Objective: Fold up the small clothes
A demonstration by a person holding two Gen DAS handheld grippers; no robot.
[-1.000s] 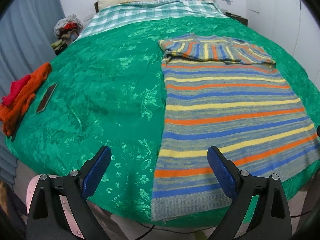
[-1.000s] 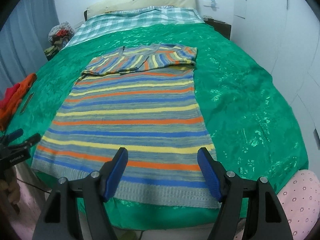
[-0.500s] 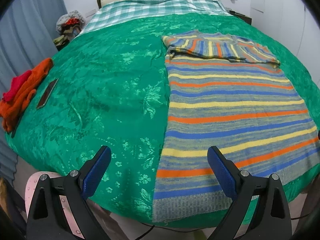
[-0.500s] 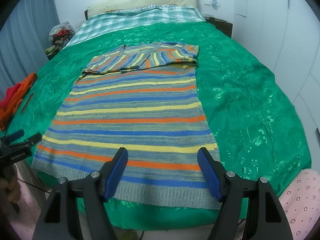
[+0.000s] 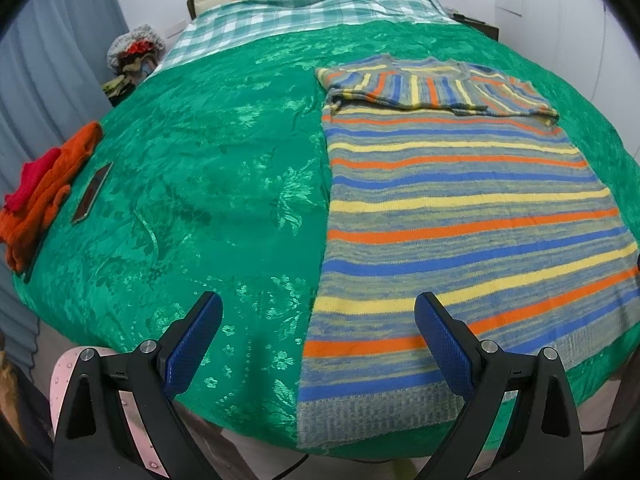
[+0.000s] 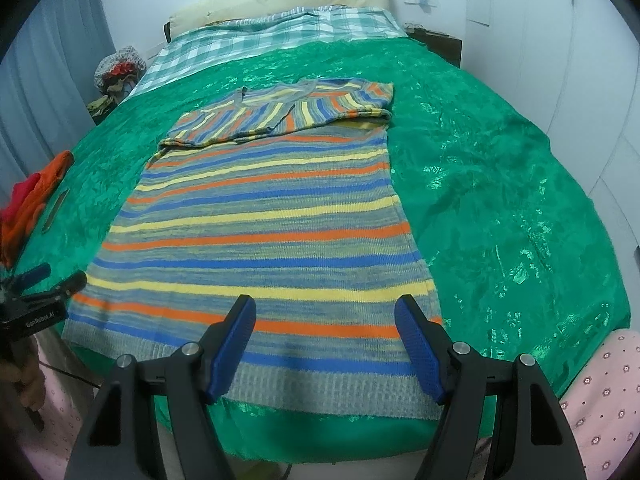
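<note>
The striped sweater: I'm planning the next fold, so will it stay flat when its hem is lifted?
Probably not: the striped sweater is soft knit lying limp, so it should sag. It may slide on the shiny green bedspread.

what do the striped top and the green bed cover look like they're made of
The striped knitted top looks like soft matte knit yarn, wool or acrylic: visible knit texture and a ribbed grey hem. The shiny green floral bed cover looks like satin or brocade, probably synthetic: it gleams in patches and carries a woven flower pattern.
</note>
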